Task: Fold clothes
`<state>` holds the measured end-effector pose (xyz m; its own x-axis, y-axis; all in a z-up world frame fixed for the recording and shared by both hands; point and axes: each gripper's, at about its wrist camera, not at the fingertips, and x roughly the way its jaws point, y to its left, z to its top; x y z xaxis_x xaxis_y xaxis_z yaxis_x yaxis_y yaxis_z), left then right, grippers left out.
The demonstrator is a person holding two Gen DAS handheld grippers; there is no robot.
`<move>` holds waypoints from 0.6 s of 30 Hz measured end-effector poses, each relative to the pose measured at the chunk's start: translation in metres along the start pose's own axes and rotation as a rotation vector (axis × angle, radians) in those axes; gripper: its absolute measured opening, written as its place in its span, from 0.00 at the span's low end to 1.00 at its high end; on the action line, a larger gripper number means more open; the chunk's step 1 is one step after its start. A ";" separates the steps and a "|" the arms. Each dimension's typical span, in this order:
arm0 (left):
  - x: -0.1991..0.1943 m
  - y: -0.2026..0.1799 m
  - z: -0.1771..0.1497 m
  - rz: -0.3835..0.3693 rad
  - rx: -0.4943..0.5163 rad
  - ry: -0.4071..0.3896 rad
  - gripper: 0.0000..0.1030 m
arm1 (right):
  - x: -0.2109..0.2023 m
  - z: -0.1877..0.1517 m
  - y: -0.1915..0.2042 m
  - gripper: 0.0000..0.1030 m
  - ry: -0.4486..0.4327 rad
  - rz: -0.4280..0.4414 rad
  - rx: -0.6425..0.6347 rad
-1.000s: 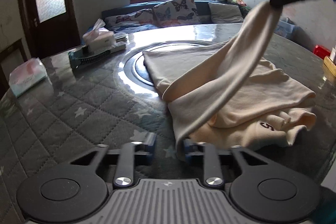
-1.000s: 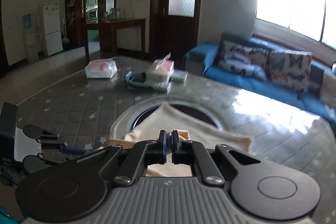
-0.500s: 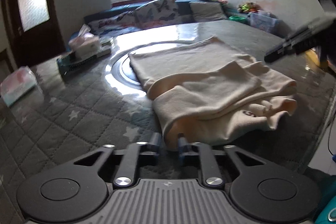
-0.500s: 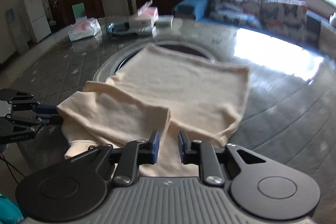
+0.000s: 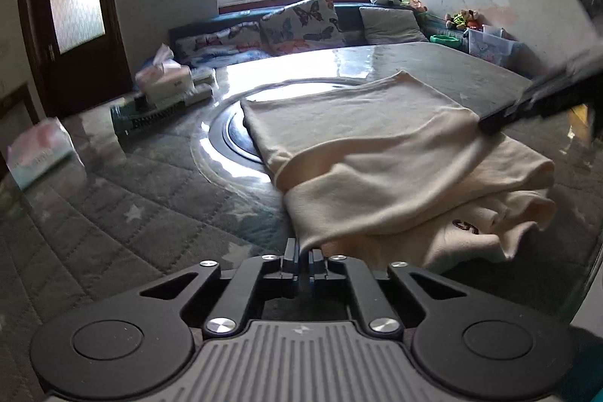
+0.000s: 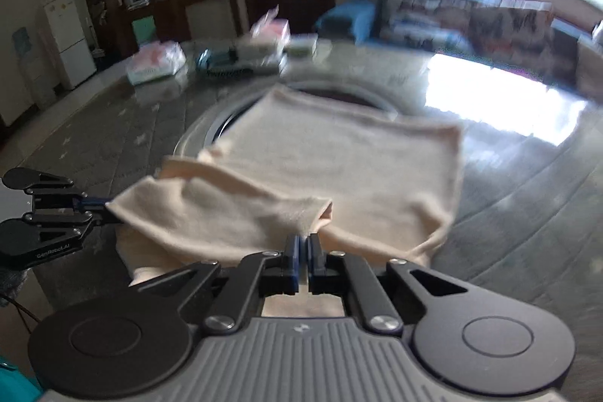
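Observation:
A cream garment (image 5: 377, 153) lies partly folded on a round grey quilted table (image 5: 113, 198). My left gripper (image 5: 303, 251) is shut on the near corner of a sleeve-like flap of the garment. My right gripper (image 6: 303, 245) is shut on the other end of that flap (image 6: 233, 217). The flap hangs stretched between the two grippers, just above the garment's body (image 6: 339, 153). The right gripper also shows in the left wrist view (image 5: 535, 100), and the left gripper shows in the right wrist view (image 6: 101, 210). A dark printed mark (image 5: 465, 226) shows on the bottom layer.
A glass turntable (image 5: 226, 134) sits at the table's middle under the garment. Tissue boxes (image 5: 166, 78), a dark comb-like tool (image 5: 150, 115) and a wrapped pack (image 5: 37, 153) stand at the far left. A sofa with cushions (image 5: 297, 21) is behind the table.
Both grippers were slightly open half a second ago and are shut on the flap's ends now. The flap has been raised off the garment and pulled taut between them.

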<state>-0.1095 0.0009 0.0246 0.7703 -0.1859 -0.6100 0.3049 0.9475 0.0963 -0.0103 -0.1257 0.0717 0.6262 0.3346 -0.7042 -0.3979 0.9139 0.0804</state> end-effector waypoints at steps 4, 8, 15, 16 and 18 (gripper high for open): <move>-0.007 -0.006 -0.004 -0.021 0.055 -0.022 0.03 | -0.021 -0.001 0.001 0.04 0.020 -0.027 -0.030; -0.004 -0.007 -0.010 -0.030 0.075 0.002 0.03 | -0.005 -0.011 -0.001 0.10 0.116 -0.065 -0.057; -0.007 0.000 -0.009 -0.057 0.058 0.007 0.09 | 0.006 0.027 0.012 0.16 0.057 0.038 -0.132; -0.007 0.000 -0.009 -0.057 0.058 0.008 0.14 | 0.013 0.036 0.021 0.19 0.053 0.074 -0.160; -0.005 -0.001 -0.009 -0.057 0.064 0.006 0.17 | 0.028 0.052 0.036 0.23 0.057 0.138 -0.209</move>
<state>-0.1189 0.0034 0.0204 0.7472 -0.2372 -0.6208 0.3836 0.9168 0.1114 0.0274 -0.0714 0.0915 0.5197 0.4340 -0.7359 -0.6108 0.7910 0.0351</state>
